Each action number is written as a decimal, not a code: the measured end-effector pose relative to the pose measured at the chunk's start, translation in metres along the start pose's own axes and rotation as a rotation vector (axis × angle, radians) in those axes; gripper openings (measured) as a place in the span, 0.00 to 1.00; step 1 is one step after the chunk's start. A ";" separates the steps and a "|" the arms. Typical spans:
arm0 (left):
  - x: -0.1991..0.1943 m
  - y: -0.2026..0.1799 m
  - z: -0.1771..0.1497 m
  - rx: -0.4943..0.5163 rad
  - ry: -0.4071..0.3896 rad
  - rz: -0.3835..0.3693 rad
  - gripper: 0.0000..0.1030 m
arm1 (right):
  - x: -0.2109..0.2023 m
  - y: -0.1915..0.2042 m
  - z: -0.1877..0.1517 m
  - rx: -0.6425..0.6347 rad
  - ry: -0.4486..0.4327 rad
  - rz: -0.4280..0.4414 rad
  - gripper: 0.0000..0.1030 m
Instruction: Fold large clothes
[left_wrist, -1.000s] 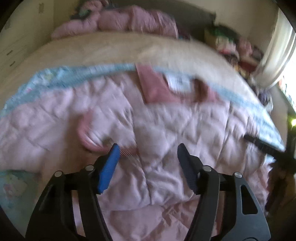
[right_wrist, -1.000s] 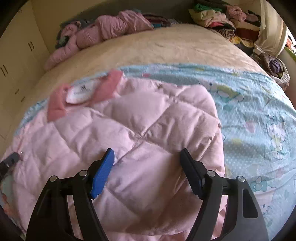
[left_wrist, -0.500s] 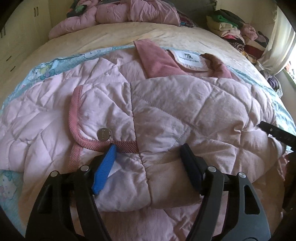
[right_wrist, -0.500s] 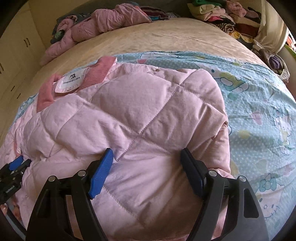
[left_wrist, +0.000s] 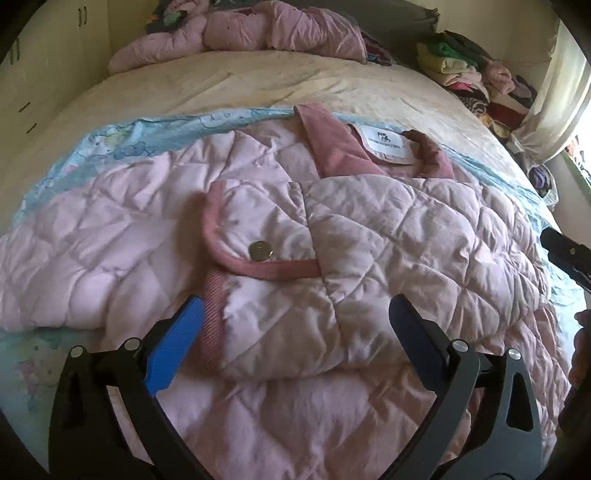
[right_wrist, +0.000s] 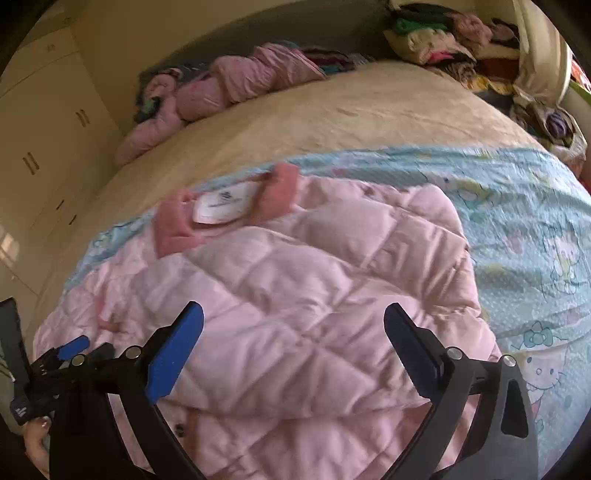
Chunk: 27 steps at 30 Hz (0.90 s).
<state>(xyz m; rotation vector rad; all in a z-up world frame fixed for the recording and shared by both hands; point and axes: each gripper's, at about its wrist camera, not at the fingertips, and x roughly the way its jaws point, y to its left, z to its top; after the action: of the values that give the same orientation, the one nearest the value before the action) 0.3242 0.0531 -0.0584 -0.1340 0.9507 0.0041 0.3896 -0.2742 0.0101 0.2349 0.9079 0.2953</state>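
Observation:
A pale pink quilted jacket (left_wrist: 280, 258) lies spread on the bed, its darker pink collar (left_wrist: 332, 147) and white label at the far side. One sleeve is folded across the chest, with a metal snap button (left_wrist: 260, 251) showing on its cuff. My left gripper (left_wrist: 295, 325) hovers over the sleeve end, its jaws opening wide, no cloth pinched between them. In the right wrist view the same jacket (right_wrist: 295, 295) fills the middle, and my right gripper (right_wrist: 293, 332) hangs above its folded side, jaws opening too, apart from the fabric.
A light blue cartoon-print sheet (right_wrist: 535, 229) lies under the jacket on a beige bedspread (left_wrist: 258, 85). A crumpled pink garment (left_wrist: 258, 29) lies at the head of the bed. Stacked clothes (left_wrist: 476, 74) sit at the far right. Cupboards (right_wrist: 48, 140) stand on the left.
Both grippers' jaws have spread wider and drawn back from the jacket. The sleeve now lies folded across the chest. The right view has lifted, showing more of the bed.

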 end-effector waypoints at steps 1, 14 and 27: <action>-0.002 0.002 -0.001 -0.006 -0.001 -0.001 0.91 | -0.006 0.007 0.000 -0.005 -0.013 0.007 0.95; -0.046 0.050 0.000 -0.067 -0.093 0.099 0.91 | -0.043 0.072 -0.003 -0.055 -0.091 0.066 0.95; -0.073 0.117 0.005 -0.209 -0.146 0.168 0.91 | -0.068 0.136 0.002 -0.102 -0.174 0.103 0.95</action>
<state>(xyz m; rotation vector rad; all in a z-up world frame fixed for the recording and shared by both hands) 0.2785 0.1736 -0.0099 -0.2434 0.8117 0.2654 0.3306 -0.1709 0.1053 0.2096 0.7079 0.4089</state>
